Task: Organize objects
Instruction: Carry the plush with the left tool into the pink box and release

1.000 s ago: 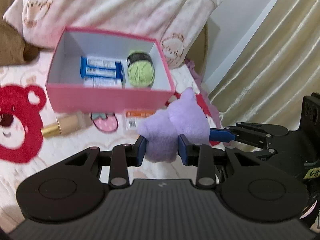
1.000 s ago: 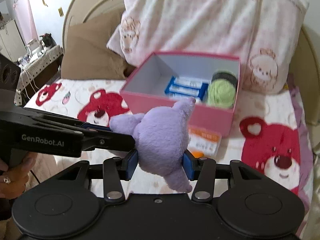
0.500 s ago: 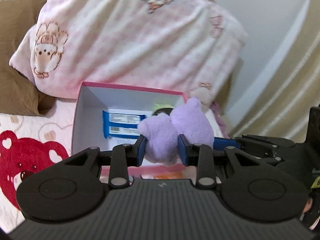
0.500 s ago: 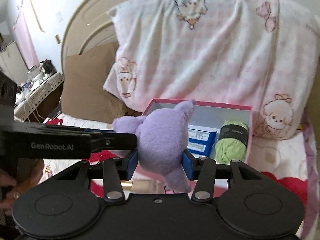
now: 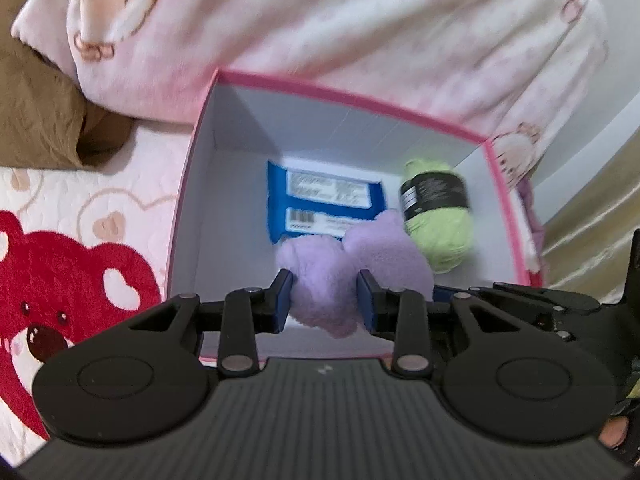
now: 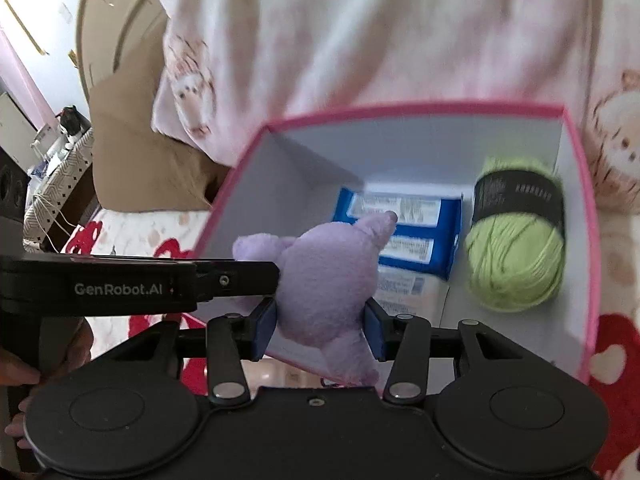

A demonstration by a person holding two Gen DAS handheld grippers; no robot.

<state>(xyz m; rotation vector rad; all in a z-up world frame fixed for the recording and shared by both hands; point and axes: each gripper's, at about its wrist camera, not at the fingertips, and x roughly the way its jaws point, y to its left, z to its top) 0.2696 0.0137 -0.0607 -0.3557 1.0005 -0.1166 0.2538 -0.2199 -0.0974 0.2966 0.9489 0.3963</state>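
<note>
Both grippers are shut on one purple plush toy [image 5: 340,276] and hold it over the open pink box [image 5: 188,184]. My left gripper [image 5: 325,300] pinches one lobe of it. My right gripper [image 6: 320,330] pinches the toy's body [image 6: 328,280]; the left gripper's arm [image 6: 120,286] reaches in from the left. Inside the white-lined box [image 6: 588,240] lie a blue packet [image 5: 324,204] [image 6: 404,232] and a green yarn ball [image 5: 440,216] [image 6: 516,252] at the right. The toy hangs above the box's front middle, over the packet's near edge.
A pink checked pillow [image 5: 320,20] [image 6: 360,40] leans right behind the box. A brown cushion [image 5: 36,92] [image 6: 140,160] lies at the back left. The bedspread with red bears [image 5: 60,280] [image 6: 612,360] surrounds the box. Beige curtains [image 5: 600,192] hang at the right.
Both grippers have carried the plush toy forward and over the box. The view now tilts down into the box, which looks much nearer. The grip on the toy is unchanged.
</note>
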